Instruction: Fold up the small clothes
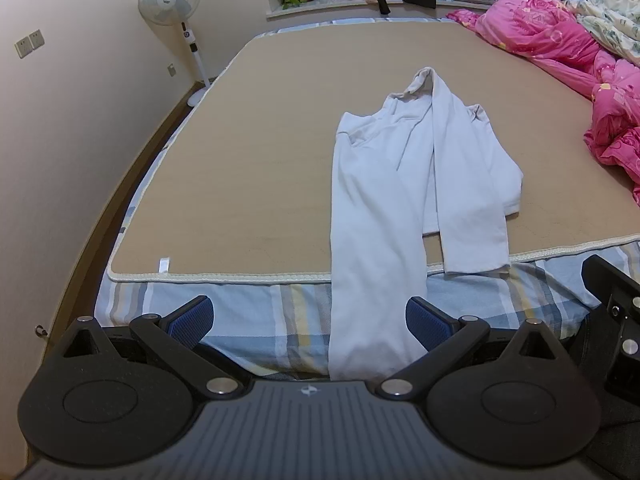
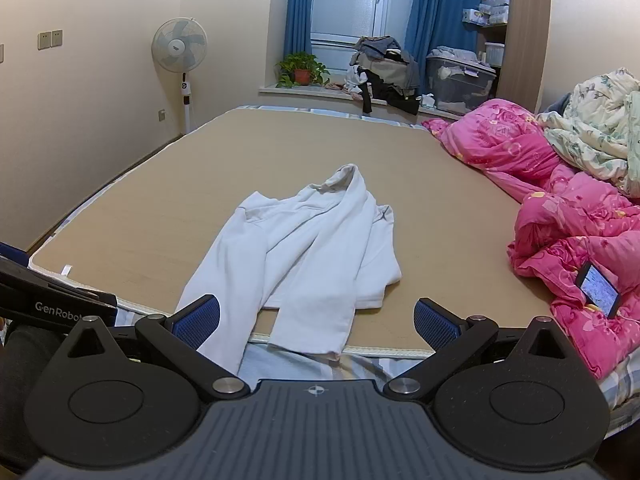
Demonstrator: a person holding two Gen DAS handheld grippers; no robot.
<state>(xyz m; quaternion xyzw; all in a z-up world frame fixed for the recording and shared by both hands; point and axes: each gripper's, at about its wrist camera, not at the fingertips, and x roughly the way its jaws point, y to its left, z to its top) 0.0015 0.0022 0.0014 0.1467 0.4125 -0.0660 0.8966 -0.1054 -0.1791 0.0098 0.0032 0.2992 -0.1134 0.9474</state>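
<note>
A white long-sleeved hooded top (image 1: 404,168) (image 2: 316,248) lies on the tan mat (image 1: 248,152) (image 2: 168,208), hood toward the window, both sleeves folded over its front. The sleeve ends hang past the mat's near edge onto the plaid sheet (image 1: 248,320). My left gripper (image 1: 310,322) is open above that edge, and the long left sleeve runs down between its blue pads without touching them. My right gripper (image 2: 316,320) is open too, hovering just short of the shorter sleeve's cuff. Part of the right gripper's body (image 1: 612,304) shows in the left wrist view, and the left one's (image 2: 52,300) in the right wrist view.
A pink quilt (image 1: 560,36) (image 2: 560,216) and a floral quilt (image 2: 600,132) are heaped along the right side, with a phone (image 2: 598,290) propped on the pink one. A standing fan (image 1: 170,0) (image 2: 180,46) is by the left wall. A potted plant (image 2: 302,70) and piled clothes (image 2: 384,72) sit on the windowsill.
</note>
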